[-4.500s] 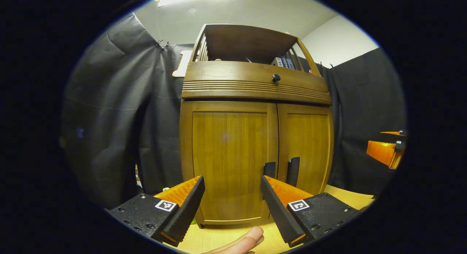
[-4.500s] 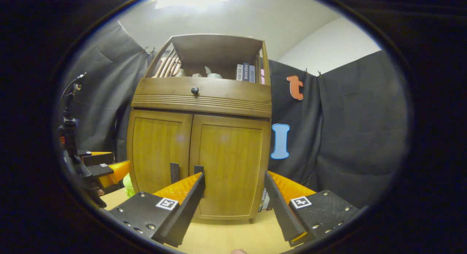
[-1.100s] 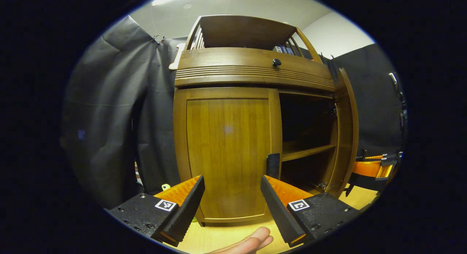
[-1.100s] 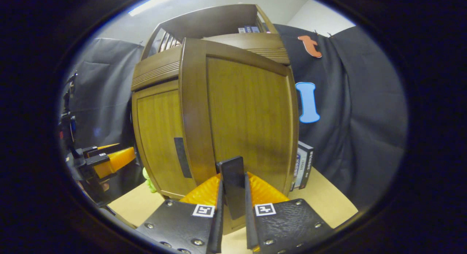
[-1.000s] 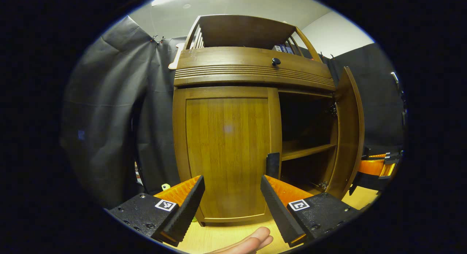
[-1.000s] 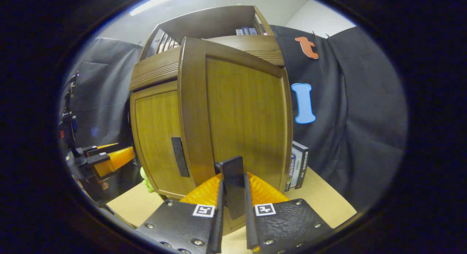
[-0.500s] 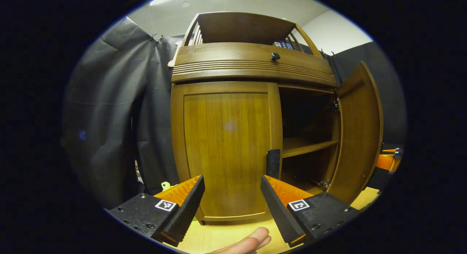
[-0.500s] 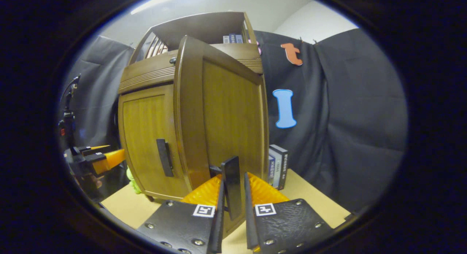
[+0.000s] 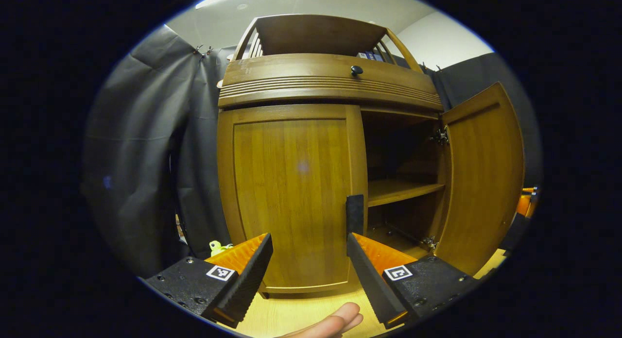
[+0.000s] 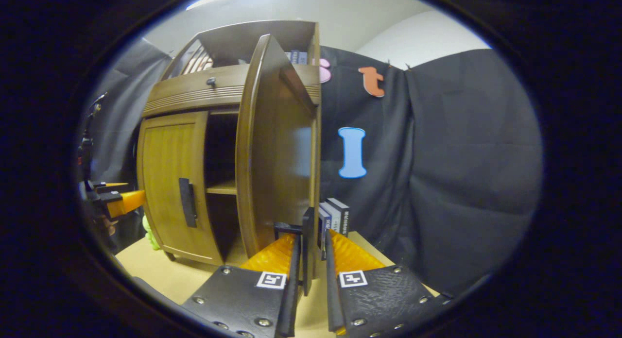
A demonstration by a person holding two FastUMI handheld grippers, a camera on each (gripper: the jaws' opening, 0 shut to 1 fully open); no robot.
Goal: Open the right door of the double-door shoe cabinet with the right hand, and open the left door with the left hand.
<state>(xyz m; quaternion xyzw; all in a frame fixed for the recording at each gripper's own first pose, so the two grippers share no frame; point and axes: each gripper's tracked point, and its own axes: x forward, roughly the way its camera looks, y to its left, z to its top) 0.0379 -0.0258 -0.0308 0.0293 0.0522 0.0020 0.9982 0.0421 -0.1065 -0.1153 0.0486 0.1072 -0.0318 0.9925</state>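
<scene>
Shoe cabinet (image 9: pixel 291 85): stands on worktop (image 10: pixel 180 279) against black cloth wall, straight ahead in left gripper view
Right door (image 9: pixel 478 182): swung wide open, inner face showing in left gripper view; edge-on in right gripper view (image 10: pixel 272 148)
Right door handle (image 10: pixel 307 245): dark bar, sits between my right tool's fingers
Right tool (image 10: pixel 310 275): my fingers closed onto the handle from both sides, gripping it
Left door (image 9: pixel 291 202): closed, flush with cabinet front
Left door handle (image 9: pixel 354 214): dark bar at door's inner edge, just above my left tool's right-hand finger; not held
Left tool (image 9: pixel 309 267): fingers spread apart, nothing between them, close in front of left door
Inside cabinet: one shelf (image 9: pixel 398 190) visible, interior dark
Drawer knob (image 9: pixel 356 70): dark, on band above the doors
Books (image 10: pixel 335 216): upright on worktop beside cabinet, just behind right door
Green toy (image 9: pixel 216 245): on worktop at cabinet's left corner
</scene>
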